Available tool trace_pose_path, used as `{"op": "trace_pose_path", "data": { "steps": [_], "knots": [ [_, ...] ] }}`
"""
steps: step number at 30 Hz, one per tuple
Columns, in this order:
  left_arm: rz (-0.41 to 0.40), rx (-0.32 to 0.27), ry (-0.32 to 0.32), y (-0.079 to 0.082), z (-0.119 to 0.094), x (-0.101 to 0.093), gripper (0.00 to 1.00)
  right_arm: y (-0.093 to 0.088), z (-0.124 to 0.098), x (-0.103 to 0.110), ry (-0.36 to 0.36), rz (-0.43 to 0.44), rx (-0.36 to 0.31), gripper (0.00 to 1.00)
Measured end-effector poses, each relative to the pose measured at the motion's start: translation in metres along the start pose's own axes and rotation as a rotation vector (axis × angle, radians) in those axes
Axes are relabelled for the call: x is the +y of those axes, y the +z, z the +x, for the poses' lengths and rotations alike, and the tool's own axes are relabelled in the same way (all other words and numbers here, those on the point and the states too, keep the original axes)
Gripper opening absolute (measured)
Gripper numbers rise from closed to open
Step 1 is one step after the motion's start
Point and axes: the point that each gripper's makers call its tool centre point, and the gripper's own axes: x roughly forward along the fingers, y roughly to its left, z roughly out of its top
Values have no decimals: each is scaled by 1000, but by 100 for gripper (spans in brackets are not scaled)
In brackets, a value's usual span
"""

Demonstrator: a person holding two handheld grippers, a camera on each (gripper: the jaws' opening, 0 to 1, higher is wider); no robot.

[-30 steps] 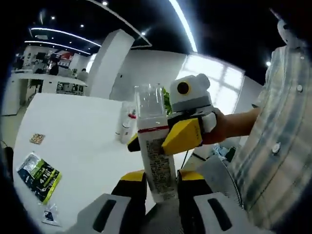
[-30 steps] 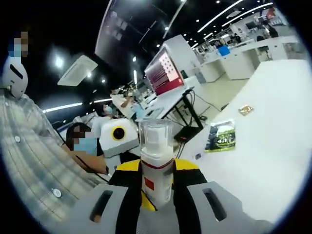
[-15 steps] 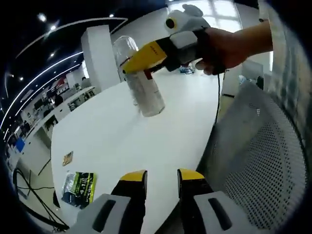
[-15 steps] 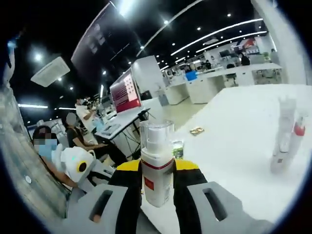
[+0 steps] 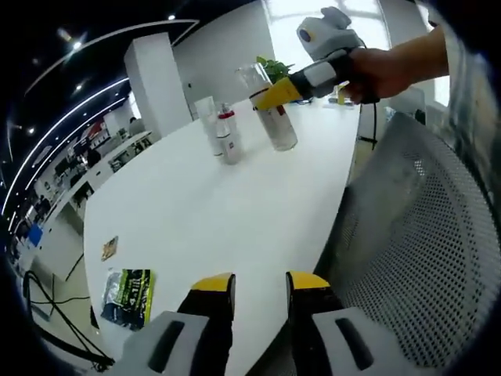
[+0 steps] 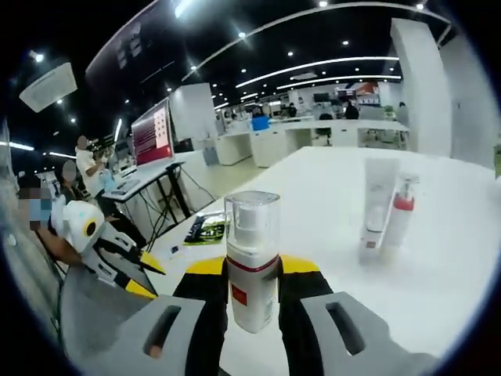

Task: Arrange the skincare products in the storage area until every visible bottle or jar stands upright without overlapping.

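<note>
text: none legible | bottle (image 6: 251,266) label: too blurred

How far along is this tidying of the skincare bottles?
Partly done. Two products, a white tube and a red-collared pump bottle, already stand upright side by side on the white table. The right gripper holds a clear-capped bottle above the table; it is yet to be set down. The left gripper is empty.

Label print on the held bottle (image 6: 251,258) too small, gripper-covered.

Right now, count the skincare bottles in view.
3: a clear-capped bottle clamped in the right gripper, plus a white tube and red-collared pump bottle standing together on the table.
</note>
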Motion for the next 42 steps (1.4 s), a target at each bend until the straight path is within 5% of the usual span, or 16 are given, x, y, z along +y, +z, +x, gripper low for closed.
{"op": "trace_pose_path", "data": {
  "steps": [11,28,34,42],
  "knots": [
    [27,36,21,-7,1,3,25,4,-6,-35,-76,-22,-9,22],
    [49,68,2,-11,5,-2,25,9,23,-97,-122,-13,-11,22],
    [47,76,-7,-12,6,-4,25,-15,25,-128,-206,39,0,22],
    [24,76,-47,-12,9,-12,25,-41,34,-124,-196,-45,1,21]
  ]
}}
